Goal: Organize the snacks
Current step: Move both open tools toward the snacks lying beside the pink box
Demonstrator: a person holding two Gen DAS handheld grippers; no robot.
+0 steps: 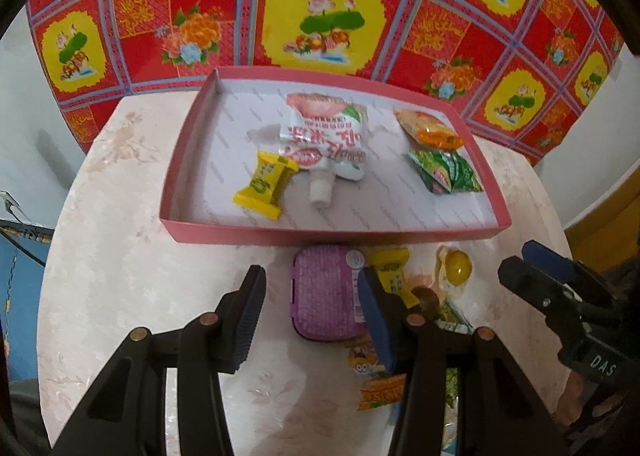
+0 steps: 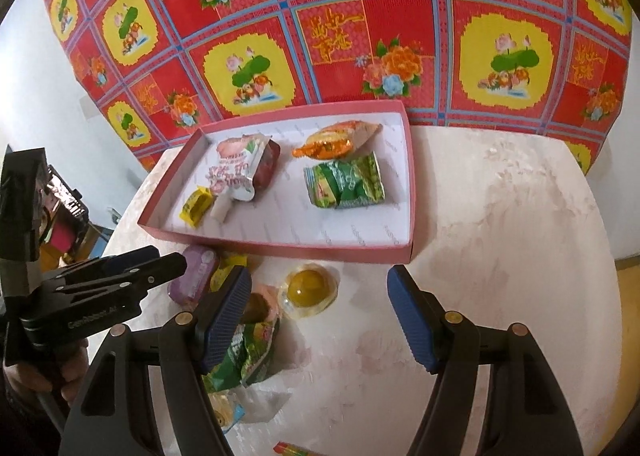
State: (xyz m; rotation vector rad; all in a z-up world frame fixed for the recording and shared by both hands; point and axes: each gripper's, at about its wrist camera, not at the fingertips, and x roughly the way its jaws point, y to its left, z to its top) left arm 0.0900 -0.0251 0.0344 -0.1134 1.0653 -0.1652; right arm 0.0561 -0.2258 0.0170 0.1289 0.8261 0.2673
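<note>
Left wrist: my left gripper (image 1: 310,294) spread wide, empty, above purple case (image 1: 326,296) on worktop (image 1: 120,256); pink tray (image 1: 332,234) holds yellow candy (image 1: 266,183), spouted pouch (image 1: 328,143), orange packet (image 1: 430,127), green packet (image 1: 444,171) | Right wrist: my right gripper (image 2: 320,320) released, empty, near jelly cup (image 2: 310,290) just outside tray.

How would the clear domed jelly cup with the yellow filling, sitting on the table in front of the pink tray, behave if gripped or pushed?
The jelly cup looks smooth and rounded, so pads may slip off its dome. Its flat rim lies on the table, so it probably slides rather than rolls. The thin shell could dent.
</note>
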